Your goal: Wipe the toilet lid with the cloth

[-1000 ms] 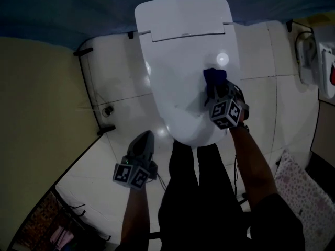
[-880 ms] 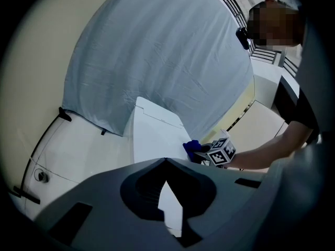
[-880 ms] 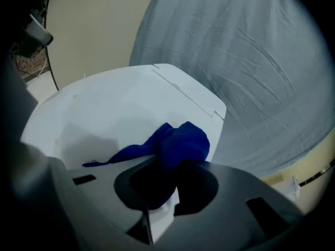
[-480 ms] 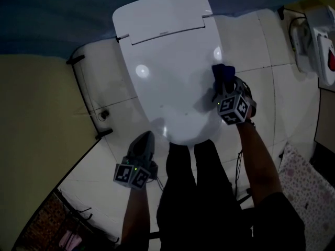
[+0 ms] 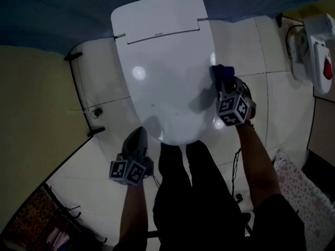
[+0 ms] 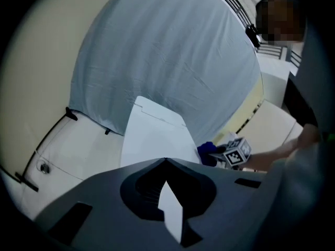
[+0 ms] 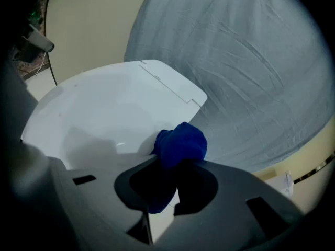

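The white toilet lid (image 5: 162, 67) is closed and fills the middle of the head view. A crumpled blue cloth (image 5: 222, 72) rests at the lid's right rim, with my right gripper (image 5: 221, 79) shut on it. In the right gripper view the blue cloth (image 7: 180, 143) bulges out of the right gripper (image 7: 168, 163) over the toilet lid (image 7: 104, 109). My left gripper (image 5: 138, 134) hangs beside the lid's front left, over the floor. In its own view the left gripper (image 6: 166, 160) has its jaws together with nothing in them, facing the toilet lid (image 6: 152, 135).
A grey-blue sheet (image 6: 167, 51) hangs behind the toilet. White floor tiles (image 5: 104, 88) surround it, with a beige wall (image 5: 31, 129) at left. A white wall unit (image 5: 319, 56) stands at the far right and a patterned mat (image 5: 309, 203) at lower right. The person's legs (image 5: 193, 192) stand at the front.
The right gripper has slid the blue cloth from the lid's right part out to its right rim. The left gripper has stayed low by the front left.
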Demonstrator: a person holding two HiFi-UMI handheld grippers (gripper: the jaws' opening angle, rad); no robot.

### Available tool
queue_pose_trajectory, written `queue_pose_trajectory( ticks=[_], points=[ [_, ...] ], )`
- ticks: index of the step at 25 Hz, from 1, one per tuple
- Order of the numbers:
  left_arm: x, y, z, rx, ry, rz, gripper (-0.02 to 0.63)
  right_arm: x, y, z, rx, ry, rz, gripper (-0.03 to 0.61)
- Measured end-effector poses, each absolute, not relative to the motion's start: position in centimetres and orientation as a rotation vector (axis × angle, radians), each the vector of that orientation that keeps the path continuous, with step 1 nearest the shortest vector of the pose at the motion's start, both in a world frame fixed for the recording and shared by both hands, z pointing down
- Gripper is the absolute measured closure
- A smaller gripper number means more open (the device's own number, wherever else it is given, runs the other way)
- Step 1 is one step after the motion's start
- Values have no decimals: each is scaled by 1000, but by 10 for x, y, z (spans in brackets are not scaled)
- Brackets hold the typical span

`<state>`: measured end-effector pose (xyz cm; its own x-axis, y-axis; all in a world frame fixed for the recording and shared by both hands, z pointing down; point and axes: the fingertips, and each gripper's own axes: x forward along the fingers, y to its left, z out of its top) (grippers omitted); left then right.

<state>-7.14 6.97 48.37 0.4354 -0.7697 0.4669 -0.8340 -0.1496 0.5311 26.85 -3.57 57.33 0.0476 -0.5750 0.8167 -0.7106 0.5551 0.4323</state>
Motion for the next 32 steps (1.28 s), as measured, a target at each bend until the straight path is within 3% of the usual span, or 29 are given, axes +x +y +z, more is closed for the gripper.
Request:
queue_pose_trajectory(
  ticks=[3, 9, 25, 28, 32],
  points=[
    [-71, 64, 470, 1877, -1394, -41, 621, 268, -40, 544, 1154, -1643, 133, 518],
    [-67, 62, 461, 1905, -1383, -35, 621, 237, -47, 511, 1170, -1743, 64, 518],
    [-181, 127, 477, 1805, -1443, 30, 621, -109, 9, 504, 833, -2303, 299, 518],
    [-188, 135, 481, 1795, -1431, 32, 621, -126, 21, 536, 797, -2238, 347, 518],
    [-194, 141, 489, 1785, -1425, 38, 621, -94, 26, 589, 768, -2011, 209, 518]
  ],
)
